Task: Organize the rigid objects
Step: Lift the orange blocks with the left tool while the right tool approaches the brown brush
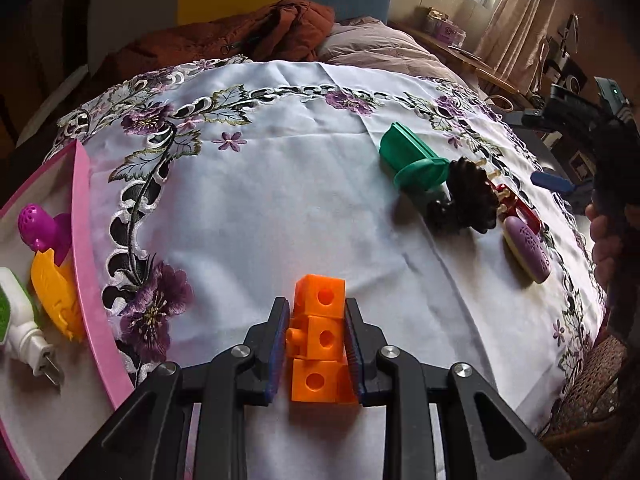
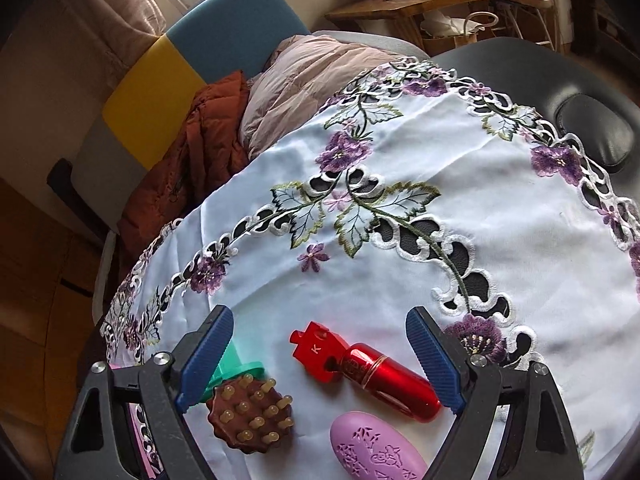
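Transport is the step in hand: left gripper [image 1: 316, 344] jaws clamp the orange block stack [image 1: 320, 340] above the tabletop [image 1: 280, 208], near the pink tray [image 1: 86, 240]. Next comes placing it inside. Right gripper [image 2: 320, 364] jaws stand wide over the red cylinder [image 2: 368, 372].

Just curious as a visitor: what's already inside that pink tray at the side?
In the pink tray lie a purple perforated piece, a yellow plastic piece partly beneath it, and a white plug-in device. The tray runs past the picture's edge, so anything farther in stays unseen.
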Demonstrator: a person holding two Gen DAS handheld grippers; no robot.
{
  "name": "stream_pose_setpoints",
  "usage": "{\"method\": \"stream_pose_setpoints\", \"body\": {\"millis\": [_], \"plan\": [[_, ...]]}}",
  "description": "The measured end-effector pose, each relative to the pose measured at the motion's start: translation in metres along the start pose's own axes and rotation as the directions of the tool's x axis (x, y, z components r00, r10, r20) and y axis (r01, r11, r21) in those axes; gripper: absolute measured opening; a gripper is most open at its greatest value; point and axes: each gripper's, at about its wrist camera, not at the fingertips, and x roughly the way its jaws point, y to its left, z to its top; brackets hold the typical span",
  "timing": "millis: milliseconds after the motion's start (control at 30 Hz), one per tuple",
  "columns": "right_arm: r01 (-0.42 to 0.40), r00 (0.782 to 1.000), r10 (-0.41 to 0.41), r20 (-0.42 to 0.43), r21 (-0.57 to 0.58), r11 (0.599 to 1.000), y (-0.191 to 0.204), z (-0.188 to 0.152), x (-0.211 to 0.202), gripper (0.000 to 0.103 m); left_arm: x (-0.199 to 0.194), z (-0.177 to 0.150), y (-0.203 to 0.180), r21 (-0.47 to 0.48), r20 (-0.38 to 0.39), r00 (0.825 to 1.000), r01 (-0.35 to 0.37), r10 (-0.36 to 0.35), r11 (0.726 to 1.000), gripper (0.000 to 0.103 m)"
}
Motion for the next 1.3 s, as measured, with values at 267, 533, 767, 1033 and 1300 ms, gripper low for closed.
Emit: {"method": "stream_pose_setpoints", "body": {"millis": [267,533,767,1033,1300], "plan": [[-0.110,0.991,0.099,-0.092,-0.114,0.987,0.028,-0.014,0.015,0.089,0.000,-0.003,0.000,-0.012,0.018,1.000,0.001,-0.001,1.000,0.026],[-0.152,0.981,0.120,-0.149,-0.227,0.962,0.053,-0.030,0.023,0.089,0.001,-0.005,0.002,-0.022,0.026,1.000,0.008,-0.008,1.000,0.026],[-0.275,0.933,0.216,-0.286,-0.185,0.943,0.058,-0.038,0.039,0.093,0.000,-0.006,0.004,-0.035,0.030,0.999,0.018,-0.017,0.999,0.026],[-0.447,0.845,0.380,-0.377,-0.107,0.888,0.062,-0.043,0.036,0.090,-0.001,-0.007,0.004,-0.042,0.036,0.999,0.023,-0.021,0.999,0.026],[-0.349,0.901,0.299,-0.314,-0.116,0.930,0.054,-0.033,0.035,0.090,-0.002,-0.008,0.003,-0.040,0.041,0.999,0.009,-0.007,0.999,0.026]]}}
